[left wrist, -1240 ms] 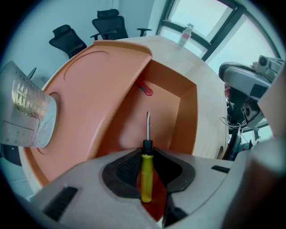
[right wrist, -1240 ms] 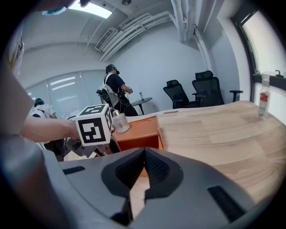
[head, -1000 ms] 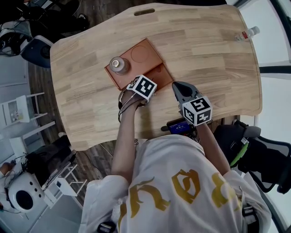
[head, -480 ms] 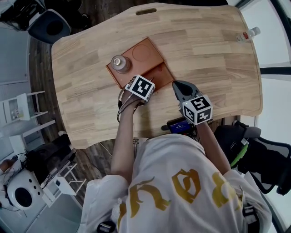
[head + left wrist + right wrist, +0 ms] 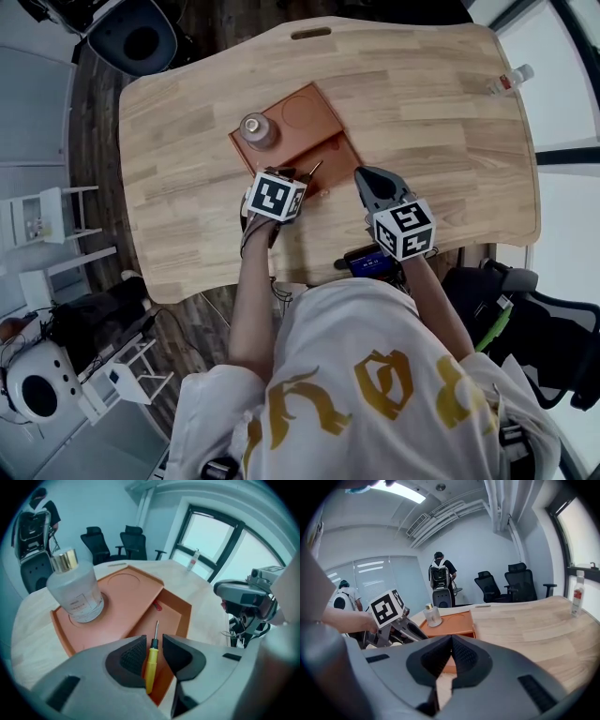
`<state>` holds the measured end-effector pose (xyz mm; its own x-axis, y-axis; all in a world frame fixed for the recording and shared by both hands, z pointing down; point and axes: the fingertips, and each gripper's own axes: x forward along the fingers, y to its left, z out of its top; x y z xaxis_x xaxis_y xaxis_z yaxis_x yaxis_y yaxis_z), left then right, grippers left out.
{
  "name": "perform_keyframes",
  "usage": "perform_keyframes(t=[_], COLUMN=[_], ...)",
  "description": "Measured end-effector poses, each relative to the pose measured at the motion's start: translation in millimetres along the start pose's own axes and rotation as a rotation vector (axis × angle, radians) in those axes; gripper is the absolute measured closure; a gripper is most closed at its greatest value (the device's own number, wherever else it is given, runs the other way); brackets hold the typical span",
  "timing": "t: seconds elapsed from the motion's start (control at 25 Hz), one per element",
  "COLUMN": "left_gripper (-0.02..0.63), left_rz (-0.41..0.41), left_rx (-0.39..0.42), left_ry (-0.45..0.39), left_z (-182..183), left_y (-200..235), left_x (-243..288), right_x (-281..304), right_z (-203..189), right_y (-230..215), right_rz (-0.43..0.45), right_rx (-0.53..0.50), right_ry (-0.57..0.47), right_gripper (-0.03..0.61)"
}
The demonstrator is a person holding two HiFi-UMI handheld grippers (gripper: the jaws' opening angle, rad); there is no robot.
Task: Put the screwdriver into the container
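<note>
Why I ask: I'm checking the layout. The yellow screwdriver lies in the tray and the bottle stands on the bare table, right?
Not quite. The bottle stands on the tray, in one of its round recesses, not on the bare table; the left gripper view shows it. The yellow screwdriver does lie in the tray.

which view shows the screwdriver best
Left gripper view: the screwdriver sits close up, yellow handle and shaft clear, over the tray's sunken compartment. Head view shows only a thin sliver; right gripper view shows none.
</note>
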<state>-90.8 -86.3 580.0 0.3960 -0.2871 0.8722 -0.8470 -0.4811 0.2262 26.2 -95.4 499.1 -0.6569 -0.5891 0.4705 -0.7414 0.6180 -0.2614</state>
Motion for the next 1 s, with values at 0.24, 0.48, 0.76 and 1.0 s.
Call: perform_keyframes(t=[0.24, 0.48, 0.76, 1.0], left_gripper=[0.594, 0.600, 0.604, 0.604], left_rz=[0.053, 0.178, 0.235, 0.258], left_rx=[-0.056, -0.016, -0.070, -0.045], left_ry=[-0.256, -0.554, -0.720, -0.738], left_z=[11, 22, 21, 13], left_y=[-4, -11, -17, -25], left_x=[-45, -109, -155, -163], right_x=[-8, -23, -36, -40], right_z=[16, 35, 44, 44], right_y=[12, 24, 41, 50], right_rz=[-0.022, -0.038, -0.039, -0.030], right_rx=[-0.036, -0.067, -0.125, -0.131], right_ry=[-0.050, -0.122, -0.152, -0.156], right_gripper=[0.569, 0.569, 0.569, 0.569])
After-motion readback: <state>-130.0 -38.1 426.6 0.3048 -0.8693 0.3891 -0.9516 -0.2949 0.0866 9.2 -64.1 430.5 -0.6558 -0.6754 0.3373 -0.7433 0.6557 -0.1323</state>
